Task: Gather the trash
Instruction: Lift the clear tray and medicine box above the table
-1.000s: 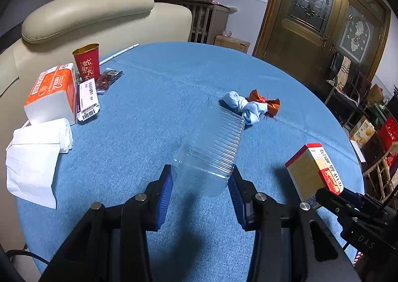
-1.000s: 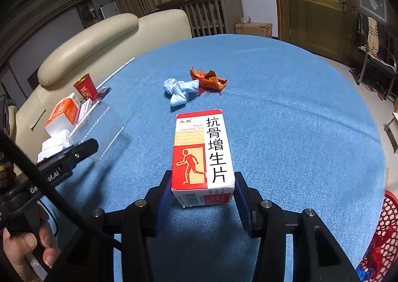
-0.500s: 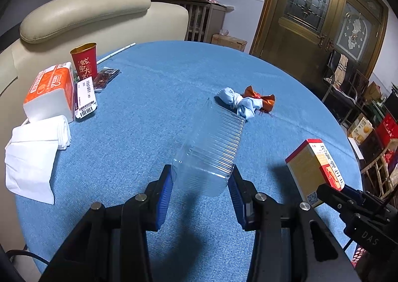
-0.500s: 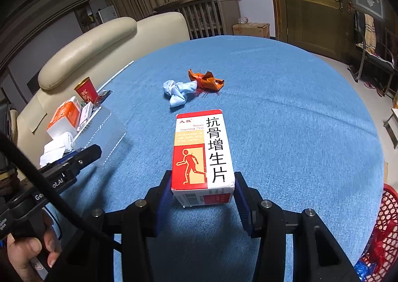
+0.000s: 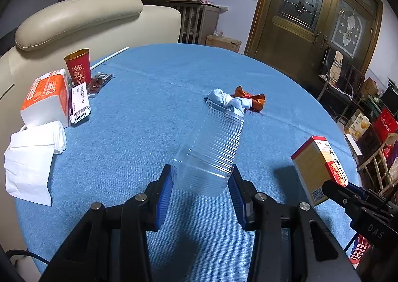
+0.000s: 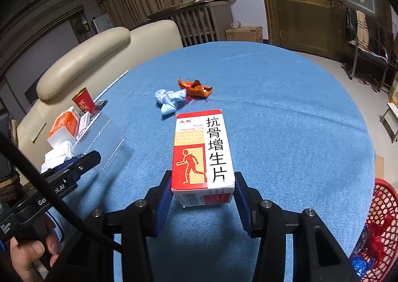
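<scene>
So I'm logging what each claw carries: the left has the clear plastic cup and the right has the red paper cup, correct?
Not quite. The left claw does grip the clear plastic cup, but the right claw grips a medicine box, as the right wrist view shows. The red paper cup stands on the table.

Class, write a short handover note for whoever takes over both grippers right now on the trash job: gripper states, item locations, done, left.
Left gripper: shut on the clear plastic cup, lifted.
Right gripper: shut on the medicine box, lifted.
On the blue table: crumpled blue tissue and orange wrapper, touching.
Red basket at right, beside the table, already holds some trash.
Left: drop both items in, then collect tissue and wrapper.
</scene>
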Motion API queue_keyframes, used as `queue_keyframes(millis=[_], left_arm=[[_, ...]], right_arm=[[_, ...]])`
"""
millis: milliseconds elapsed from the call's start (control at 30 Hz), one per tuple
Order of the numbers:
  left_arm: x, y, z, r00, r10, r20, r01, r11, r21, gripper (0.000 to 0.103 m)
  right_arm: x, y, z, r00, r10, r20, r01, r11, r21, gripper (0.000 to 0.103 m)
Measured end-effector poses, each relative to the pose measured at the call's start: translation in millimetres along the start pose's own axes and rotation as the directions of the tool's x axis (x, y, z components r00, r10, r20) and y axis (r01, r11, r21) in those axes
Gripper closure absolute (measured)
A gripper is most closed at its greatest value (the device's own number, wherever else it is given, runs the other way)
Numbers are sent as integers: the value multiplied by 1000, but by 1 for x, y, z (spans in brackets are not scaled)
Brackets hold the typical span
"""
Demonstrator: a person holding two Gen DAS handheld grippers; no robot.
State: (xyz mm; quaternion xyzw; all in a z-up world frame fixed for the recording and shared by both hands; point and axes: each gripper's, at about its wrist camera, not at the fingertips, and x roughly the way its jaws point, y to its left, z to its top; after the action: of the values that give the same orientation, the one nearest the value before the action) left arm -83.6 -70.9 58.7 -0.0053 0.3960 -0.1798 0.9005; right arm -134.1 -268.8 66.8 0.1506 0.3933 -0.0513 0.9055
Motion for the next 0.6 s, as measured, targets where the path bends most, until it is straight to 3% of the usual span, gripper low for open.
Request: queue_keyframes(millis=[600], left_arm=[[-4, -23, 2, 1000, -24, 7, 23, 999, 49, 58]], right_arm=[[-16, -18, -1, 999, 0, 33, -2, 999, 44, 53]])
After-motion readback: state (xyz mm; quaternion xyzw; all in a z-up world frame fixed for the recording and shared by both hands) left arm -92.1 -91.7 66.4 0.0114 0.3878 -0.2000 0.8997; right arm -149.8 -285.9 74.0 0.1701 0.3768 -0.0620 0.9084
